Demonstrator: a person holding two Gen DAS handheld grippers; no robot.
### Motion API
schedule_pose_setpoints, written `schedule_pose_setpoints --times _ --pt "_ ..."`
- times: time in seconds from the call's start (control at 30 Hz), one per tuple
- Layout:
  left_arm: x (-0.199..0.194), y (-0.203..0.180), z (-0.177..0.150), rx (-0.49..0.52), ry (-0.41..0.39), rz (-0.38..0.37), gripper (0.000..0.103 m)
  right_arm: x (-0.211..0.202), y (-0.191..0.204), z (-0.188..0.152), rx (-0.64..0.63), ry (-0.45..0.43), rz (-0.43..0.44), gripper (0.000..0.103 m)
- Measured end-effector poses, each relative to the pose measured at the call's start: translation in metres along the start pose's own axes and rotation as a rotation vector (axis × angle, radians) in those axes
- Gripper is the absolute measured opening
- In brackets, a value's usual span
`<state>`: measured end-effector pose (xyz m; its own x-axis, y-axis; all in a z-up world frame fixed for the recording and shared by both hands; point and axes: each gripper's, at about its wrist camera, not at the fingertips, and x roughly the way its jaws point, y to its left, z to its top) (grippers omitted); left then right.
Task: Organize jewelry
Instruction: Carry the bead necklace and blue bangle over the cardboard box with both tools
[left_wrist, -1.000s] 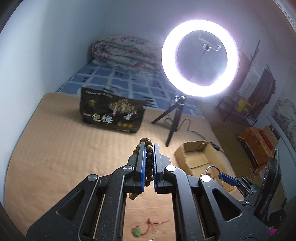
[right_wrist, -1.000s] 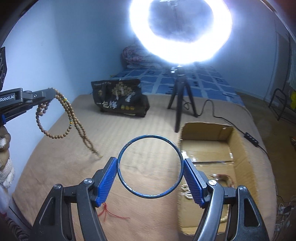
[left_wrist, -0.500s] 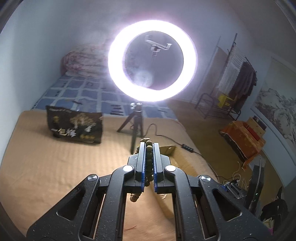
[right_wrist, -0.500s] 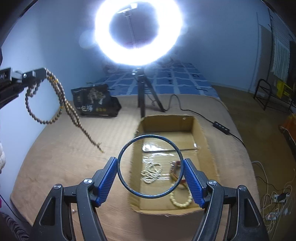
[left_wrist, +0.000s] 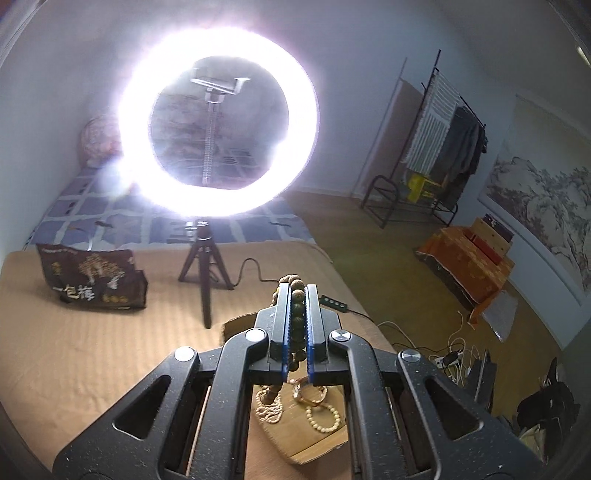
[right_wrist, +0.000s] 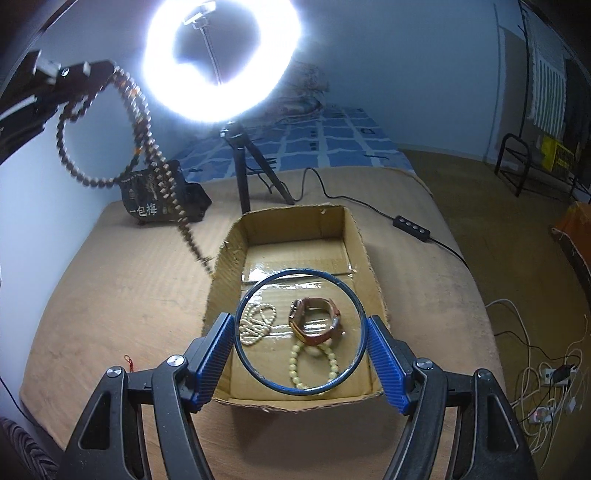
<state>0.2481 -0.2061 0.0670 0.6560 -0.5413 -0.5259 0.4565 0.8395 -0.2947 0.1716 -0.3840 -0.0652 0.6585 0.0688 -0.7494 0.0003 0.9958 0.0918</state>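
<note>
Wooden prayer beads (right_wrist: 138, 122) hang from the left gripper (left_wrist: 296, 317), fingers pinched shut on the strand, which dangles beside the cardboard box (right_wrist: 364, 240). The right gripper (right_wrist: 300, 334) clamps a blue bangle (right_wrist: 255, 369) between spread fingers over the box, which holds a watch (right_wrist: 314, 321) and apparently two pale bead bracelets (right_wrist: 314, 365).

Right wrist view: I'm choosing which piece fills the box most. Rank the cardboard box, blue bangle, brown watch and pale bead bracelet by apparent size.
1. cardboard box
2. blue bangle, though it is held nearer the camera in the right gripper, so its size is inflated
3. brown watch and pale bead bracelet: look alike
</note>
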Motion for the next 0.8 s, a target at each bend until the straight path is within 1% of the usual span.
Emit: schedule_pose_setpoints --times 0.13,0.3,0.53,0.8 --pt "0.021 -0.011 -0.003 0.012 0.023 -0.006 0.004 0.003 -0.009 -0.002 0.017 0.008 0.003 0.074" --pt "0.05 -0.014 -0.012 0.011 0.066 0.001 0.004 0.012 -0.015 -0.003 0.029 0.024 0.006 0.074" --pt "0.09 -0.008 -0.026 0.014 0.123 0.028 0.004 0.031 -0.018 -0.008 0.033 0.061 0.008 0.074" --pt "0.125 0.001 -0.041 0.018 0.176 0.047 0.004 0.056 -0.018 -0.012 0.035 0.109 0.008 0.074"
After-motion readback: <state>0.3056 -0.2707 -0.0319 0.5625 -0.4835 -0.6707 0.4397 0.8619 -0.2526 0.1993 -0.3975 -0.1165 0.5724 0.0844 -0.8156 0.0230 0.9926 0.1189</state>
